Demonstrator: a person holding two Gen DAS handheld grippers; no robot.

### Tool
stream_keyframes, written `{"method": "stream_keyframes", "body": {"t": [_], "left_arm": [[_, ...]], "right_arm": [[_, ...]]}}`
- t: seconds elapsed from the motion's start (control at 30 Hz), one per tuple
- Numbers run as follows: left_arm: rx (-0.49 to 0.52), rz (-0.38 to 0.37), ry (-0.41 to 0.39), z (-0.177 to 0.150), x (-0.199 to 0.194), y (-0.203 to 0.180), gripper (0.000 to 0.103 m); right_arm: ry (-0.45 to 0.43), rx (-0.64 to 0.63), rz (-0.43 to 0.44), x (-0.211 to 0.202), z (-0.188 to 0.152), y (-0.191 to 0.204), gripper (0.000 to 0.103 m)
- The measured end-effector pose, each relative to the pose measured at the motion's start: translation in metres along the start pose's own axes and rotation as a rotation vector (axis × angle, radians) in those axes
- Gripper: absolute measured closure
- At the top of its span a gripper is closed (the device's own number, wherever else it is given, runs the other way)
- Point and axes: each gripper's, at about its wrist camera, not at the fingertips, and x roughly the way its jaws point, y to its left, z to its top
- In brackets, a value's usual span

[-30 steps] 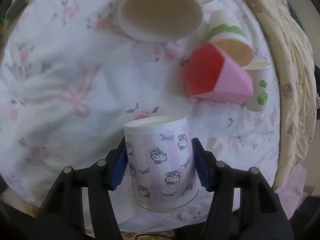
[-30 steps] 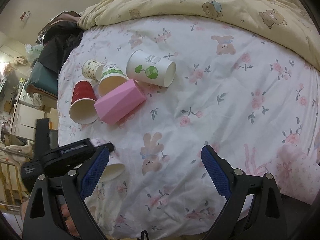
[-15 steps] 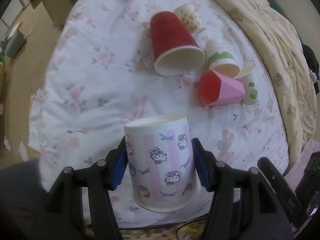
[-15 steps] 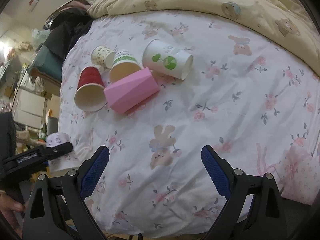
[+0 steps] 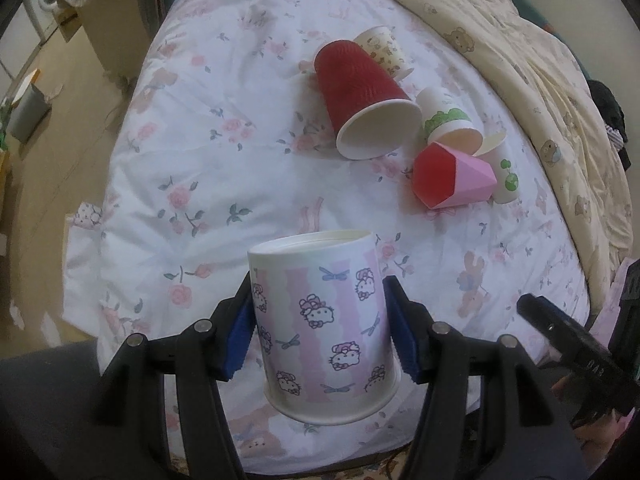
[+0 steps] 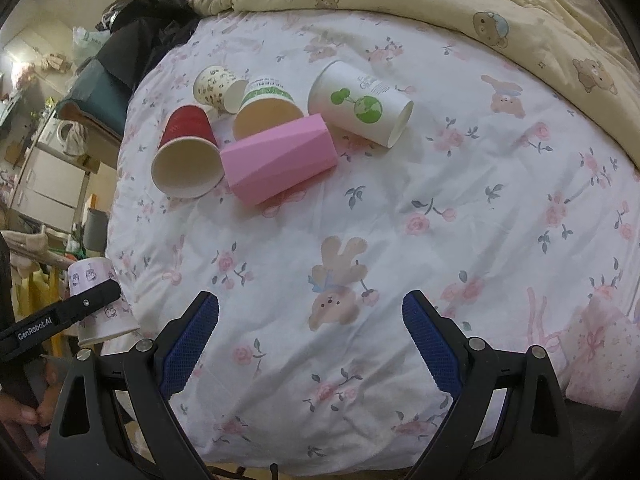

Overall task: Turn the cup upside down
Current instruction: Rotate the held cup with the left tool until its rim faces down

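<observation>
My left gripper (image 5: pixel 318 330) is clamped on the Hello Kitty cup (image 5: pixel 323 324), one blue pad pressed against each side of its wall. The cup is white paper with pale pink stripes, small cat faces and bluish bows. Its narrow flat base points up and away from me, and its wide rolled rim hangs lowest, nearest the camera, so it sits mouth-down in my grip above the near edge of the floral bedsheet (image 5: pixel 224 128). My right gripper (image 6: pixel 310 340) hangs spread wide with nothing in it over the sheet. Farther off, a red cup (image 5: pixel 360 96) and a pink faceted cup (image 5: pixel 456 174) lie on their sides.
</observation>
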Motion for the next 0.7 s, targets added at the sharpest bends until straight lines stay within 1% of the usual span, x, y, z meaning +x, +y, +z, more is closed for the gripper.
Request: {"method": "stream_keyframes", "body": {"t": [0.07, 0.17, 0.47, 0.57, 0.7], "left_arm": [[0.001, -0.011, -0.009, 0.001, -0.001, -0.001, 0.047], [0.028, -0.018, -0.029, 0.002, -0.006, -0.007, 0.047], [0.041, -0.048, -0.028, 0.002, -0.006, -0.014, 0.047], [0.058, -0.058, -0.042, 0.001, -0.008, -0.019, 0.047], [0.062, -0.065, -0.064, 0.002, -0.011, -0.020, 0.047]], "right_arm": [[0.005, -0.018, -0.013, 0.004, -0.001, 0.004, 0.007], [0.007, -0.035, -0.018, 0.006, -0.001, 0.008, 0.007], [-0.007, -0.083, -0.011, 0.006, -0.001, 0.019, 0.007], [-0.004, -0.077, 0.008, 0.007, -0.002, 0.021, 0.007], [0.005, -0.070, 0.058, 0.009, -0.004, 0.025, 0.007]]}}
